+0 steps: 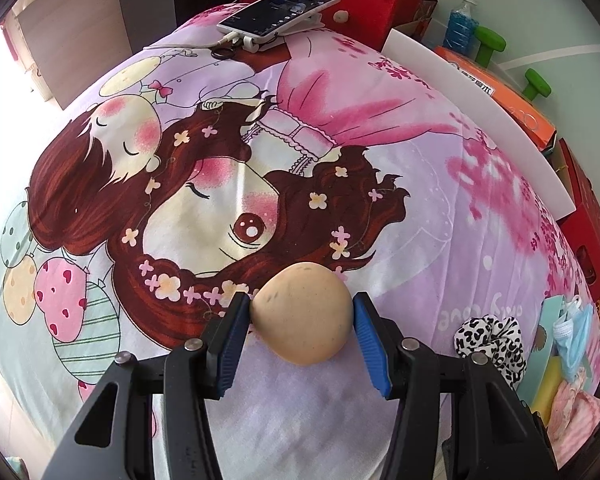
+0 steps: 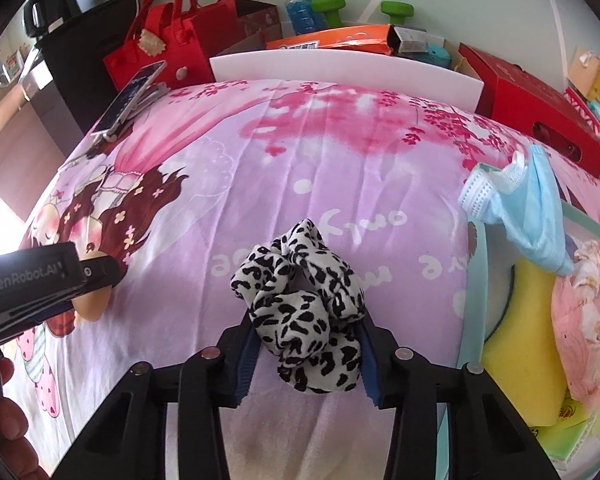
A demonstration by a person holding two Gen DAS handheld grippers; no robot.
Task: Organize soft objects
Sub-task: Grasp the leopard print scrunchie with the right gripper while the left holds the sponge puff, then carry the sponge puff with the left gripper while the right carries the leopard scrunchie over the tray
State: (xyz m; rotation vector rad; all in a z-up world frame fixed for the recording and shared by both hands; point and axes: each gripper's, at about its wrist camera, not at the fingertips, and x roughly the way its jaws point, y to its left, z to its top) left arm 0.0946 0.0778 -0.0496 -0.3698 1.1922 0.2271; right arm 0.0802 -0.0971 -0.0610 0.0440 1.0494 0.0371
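My left tongs are clamped on a tan squishy bun, its long axis running from 2 to 8 o'clock in the left wrist view, just above the cartoon bedsheet. My right tongs grip the leopard-print scrunchie, which stretches from 11 to 5 o'clock on the sheet, with the storage box at 3 o'clock.

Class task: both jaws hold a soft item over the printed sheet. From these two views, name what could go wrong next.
1. The tan squishy ball is pinched only at its sides by the left gripper; it may squirt out.
2. The leopard scrunchie bunches loosely in the right gripper; it may slip.
3. The blue face mask overhangs the bin's rim.
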